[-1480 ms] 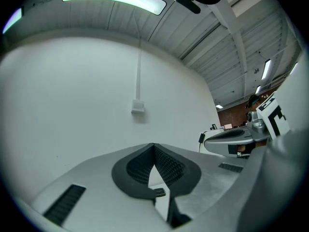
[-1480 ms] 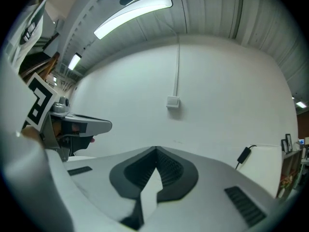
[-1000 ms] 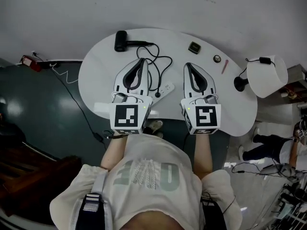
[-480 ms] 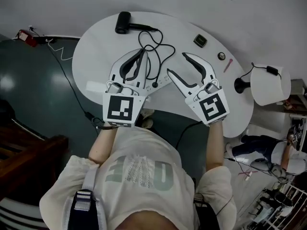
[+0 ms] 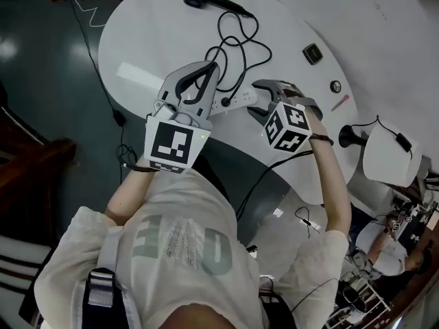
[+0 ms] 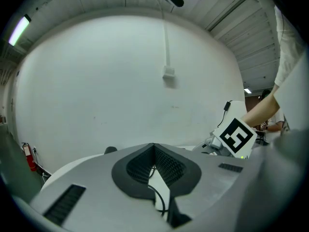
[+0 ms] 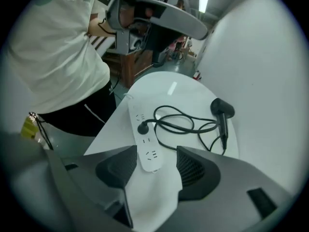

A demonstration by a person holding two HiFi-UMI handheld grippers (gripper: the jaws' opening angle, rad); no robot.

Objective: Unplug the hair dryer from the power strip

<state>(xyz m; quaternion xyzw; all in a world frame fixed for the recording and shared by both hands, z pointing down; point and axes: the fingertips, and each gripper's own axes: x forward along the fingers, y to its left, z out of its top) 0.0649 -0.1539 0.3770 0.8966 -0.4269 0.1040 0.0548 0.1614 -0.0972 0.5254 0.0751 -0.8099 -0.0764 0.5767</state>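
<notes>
Spreading wider as I watch, the jaws of the right gripper [image 7: 155, 151] stand either side of the near end of the white power strip [image 7: 145, 139]. Their dark pads are clear of its sides and press on nothing. The left gripper [image 6: 154, 146] has its two jaws closed tight, tip against tip, with nothing caught between them. It hangs by the strip's other end, and its tips point out past the strip. The round black plug [image 7: 143, 128] sits seated in a socket about halfway along the strip. From it the black cord [image 7: 183, 124] runs off in loose loops to the black hair dryer [image 7: 221, 109], which lies well beyond the strip at the far edge of the white table [image 5: 137, 46]. A white lamp [image 5: 387, 153] stands off to the strip's right.
</notes>
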